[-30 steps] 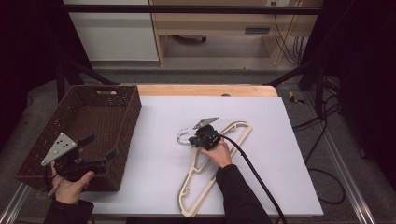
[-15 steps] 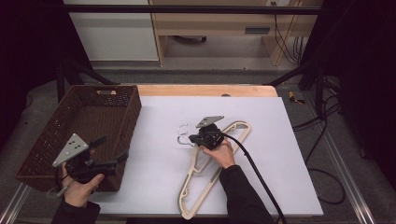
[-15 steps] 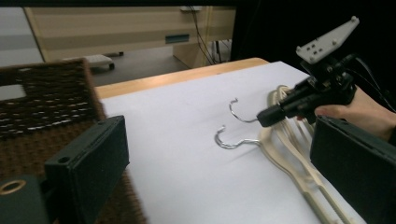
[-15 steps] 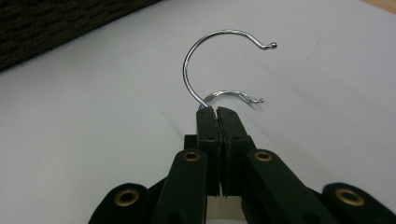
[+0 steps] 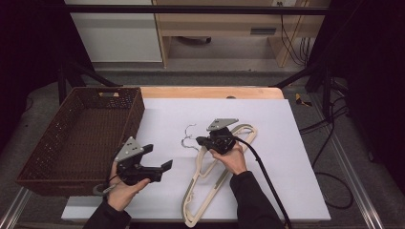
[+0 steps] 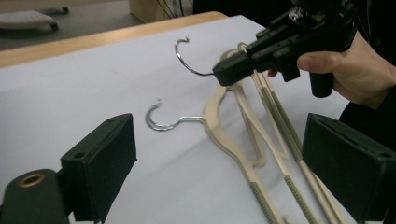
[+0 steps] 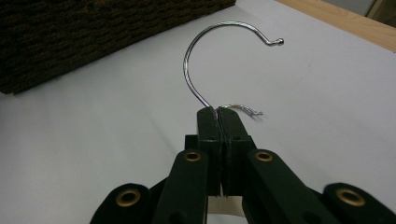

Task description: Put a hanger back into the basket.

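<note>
Right gripper [image 7: 218,112]: clamped on upper hanger's [image 6: 261,93] hook neck | Left gripper [image 6: 219,154]: unclenched, jaws just narrowing, nothing between them | Lower hanger [image 6: 229,140]: flat on table [image 5: 296,143] beside basket [image 5: 71,133] | Advice: lift steadily, keep frames from snagging.

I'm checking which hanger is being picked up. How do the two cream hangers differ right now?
The lifted hanger has its metal hook pinched in the shut right gripper; the lying hanger is untouched. The lifted hanger's hook is raised off the white table; the lying hanger's hook rests flat on it. Both are cream with chrome hooks.
</note>
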### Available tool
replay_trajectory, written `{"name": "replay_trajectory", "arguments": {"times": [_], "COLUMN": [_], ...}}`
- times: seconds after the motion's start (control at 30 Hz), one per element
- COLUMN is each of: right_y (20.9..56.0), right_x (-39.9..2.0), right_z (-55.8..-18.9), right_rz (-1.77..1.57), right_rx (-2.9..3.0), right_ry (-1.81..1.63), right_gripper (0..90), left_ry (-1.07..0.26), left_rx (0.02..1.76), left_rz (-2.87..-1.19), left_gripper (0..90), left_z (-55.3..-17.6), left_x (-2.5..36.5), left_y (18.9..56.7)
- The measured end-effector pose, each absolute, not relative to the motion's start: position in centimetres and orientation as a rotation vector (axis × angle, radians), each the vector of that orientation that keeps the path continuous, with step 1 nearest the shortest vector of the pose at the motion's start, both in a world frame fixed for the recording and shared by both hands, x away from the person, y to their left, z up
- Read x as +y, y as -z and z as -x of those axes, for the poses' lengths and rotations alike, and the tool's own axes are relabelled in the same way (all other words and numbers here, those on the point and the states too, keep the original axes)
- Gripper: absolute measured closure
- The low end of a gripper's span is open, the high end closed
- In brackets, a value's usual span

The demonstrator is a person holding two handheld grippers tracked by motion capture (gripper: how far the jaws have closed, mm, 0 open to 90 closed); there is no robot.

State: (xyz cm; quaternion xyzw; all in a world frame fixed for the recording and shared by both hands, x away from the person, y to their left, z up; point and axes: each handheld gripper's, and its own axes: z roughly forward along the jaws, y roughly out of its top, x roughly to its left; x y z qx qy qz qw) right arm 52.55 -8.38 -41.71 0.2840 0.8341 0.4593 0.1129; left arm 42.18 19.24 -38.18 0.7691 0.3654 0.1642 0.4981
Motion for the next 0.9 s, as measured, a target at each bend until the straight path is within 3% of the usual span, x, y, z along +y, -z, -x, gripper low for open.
{"name": "replay_trajectory", "arguments": {"times": [0.27,0.9], "right_y": [41.4,40.7], "right_x": [-9.0,-9.3], "right_z": [-52.0,-50.9], "right_rz": [-0.808,-0.773], "right_rx": [2.433,2.419], "right_ry": [-1.374,-1.399], "right_gripper": [89.4,89.4], "left_ry": [-0.265,-0.128], "left_rx": [0.870,0.893], "left_rz": [-1.932,-2.003], "left_gripper": [17.2,59.6], "left_z": [-44.5,-46.6], "left_x": [14.3,9.5], "left_y": [40.9,43.7]}}
